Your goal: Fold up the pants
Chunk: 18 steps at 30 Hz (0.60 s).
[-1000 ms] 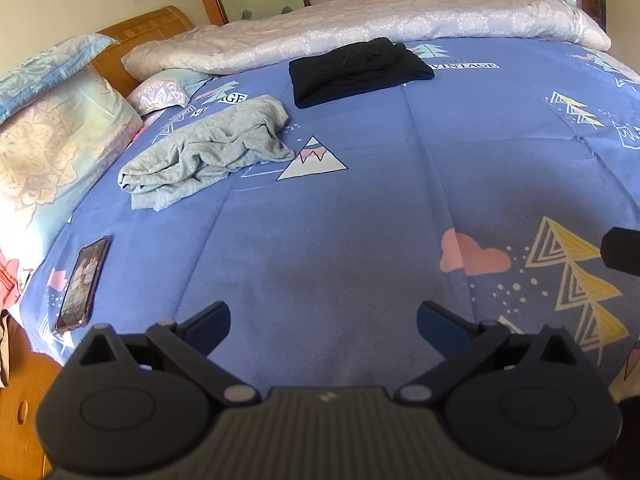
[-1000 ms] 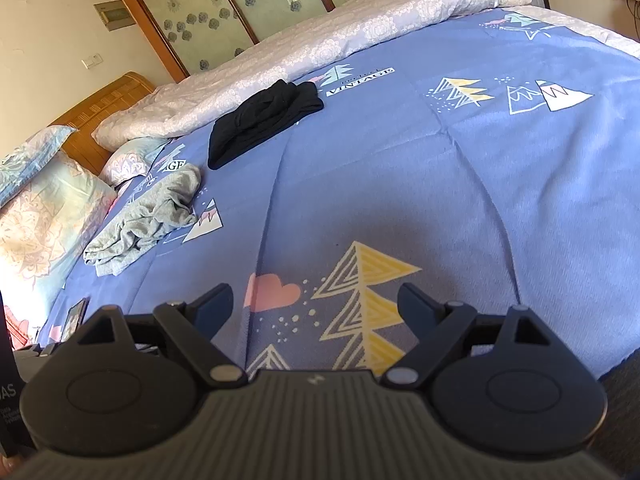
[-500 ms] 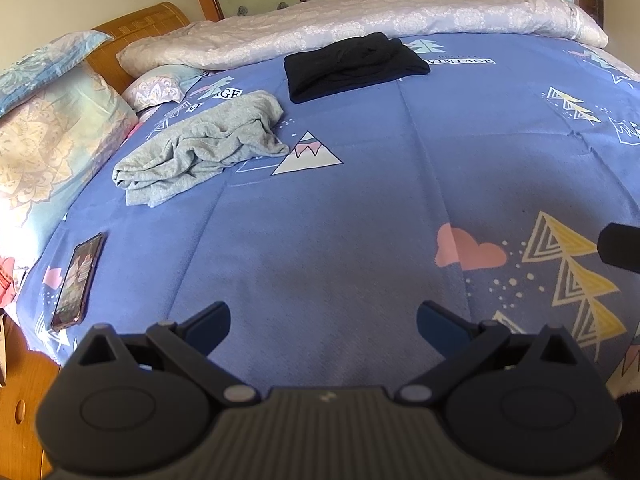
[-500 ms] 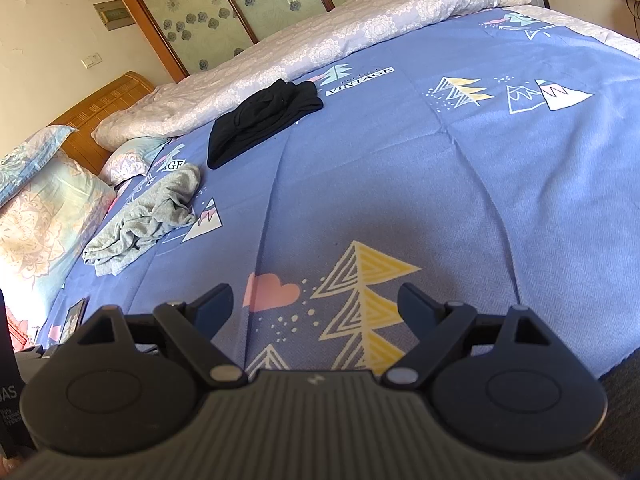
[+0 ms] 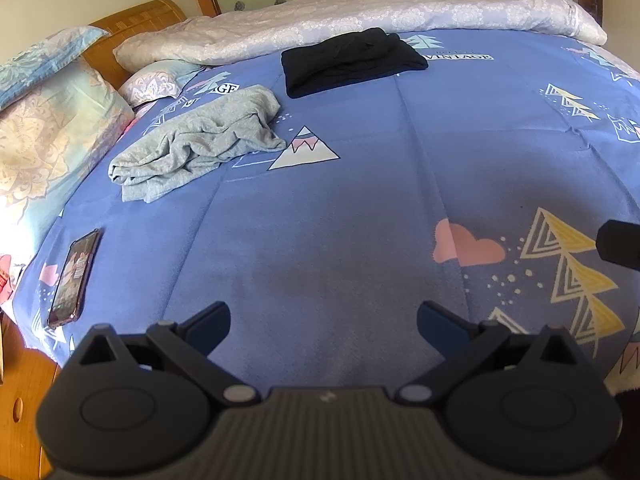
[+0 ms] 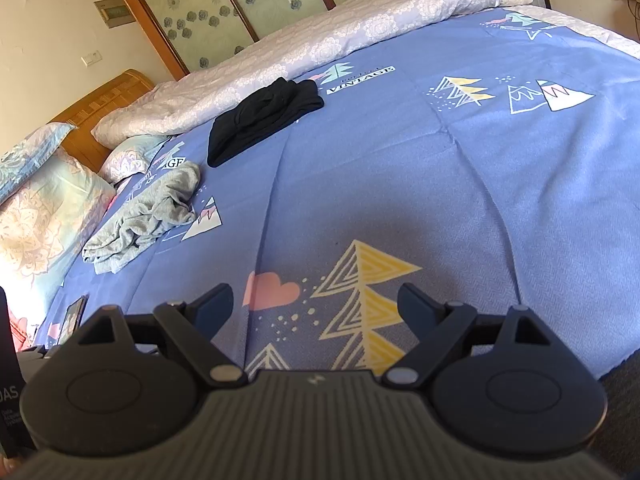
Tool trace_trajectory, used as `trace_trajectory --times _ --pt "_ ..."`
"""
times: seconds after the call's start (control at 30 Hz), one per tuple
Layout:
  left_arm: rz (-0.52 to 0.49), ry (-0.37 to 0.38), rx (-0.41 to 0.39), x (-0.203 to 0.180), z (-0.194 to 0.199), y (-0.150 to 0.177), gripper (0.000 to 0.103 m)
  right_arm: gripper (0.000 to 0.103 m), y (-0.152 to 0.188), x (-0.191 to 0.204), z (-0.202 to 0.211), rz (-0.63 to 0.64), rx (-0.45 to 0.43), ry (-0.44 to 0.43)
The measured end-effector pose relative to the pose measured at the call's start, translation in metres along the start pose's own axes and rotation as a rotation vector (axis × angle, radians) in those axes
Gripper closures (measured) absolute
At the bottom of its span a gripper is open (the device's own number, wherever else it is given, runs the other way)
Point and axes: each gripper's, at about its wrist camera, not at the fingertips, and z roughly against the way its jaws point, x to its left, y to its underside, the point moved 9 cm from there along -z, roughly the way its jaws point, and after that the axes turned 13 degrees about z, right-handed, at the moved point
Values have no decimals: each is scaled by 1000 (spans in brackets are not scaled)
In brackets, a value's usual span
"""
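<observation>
Left gripper [image 5: 323, 322] hangs over the near edge of the bed, fingers spread wide, nothing between them but blue bedspread [image 5: 360, 208]; right gripper [image 6: 315, 304] likewise spread wide and empty, over the printed yellow tree [image 6: 370, 300] and pink cloud [image 6: 272, 290]; neither touches any cloth.

Grey pants [image 5: 200, 142] lie in a loose crumpled heap on the bedspread, far left of the left gripper, well apart from both tools; near end bunched into a thick roll, far end flatter; same heap shows at left in the right wrist view [image 6: 148, 216]; just right of it a printed white mountain [image 5: 304, 152].

Black garment [image 5: 352, 60] lies farther back, near the middle, folded into a rough flat rectangle; its far edge is near the pale quilt [image 5: 360, 12] bunched along the far side of the bed; seen also from the right wrist [image 6: 264, 116]; whether it is pants cannot be told.

Phone [image 5: 74, 276] lies screen up on the near left edge of the bedspread, apart from the grey heap; pillows [image 5: 44, 136] stacked at far left against a wooden headboard [image 5: 136, 20]; a dark shape [image 5: 620, 244] enters at the right edge of the left wrist view, identity unclear.
</observation>
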Motion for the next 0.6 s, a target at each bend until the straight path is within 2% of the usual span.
trace_trajectory --times 0.6 --pt "12 46 18 -4 1 2 0 12 0 -1 0 2 0 -1"
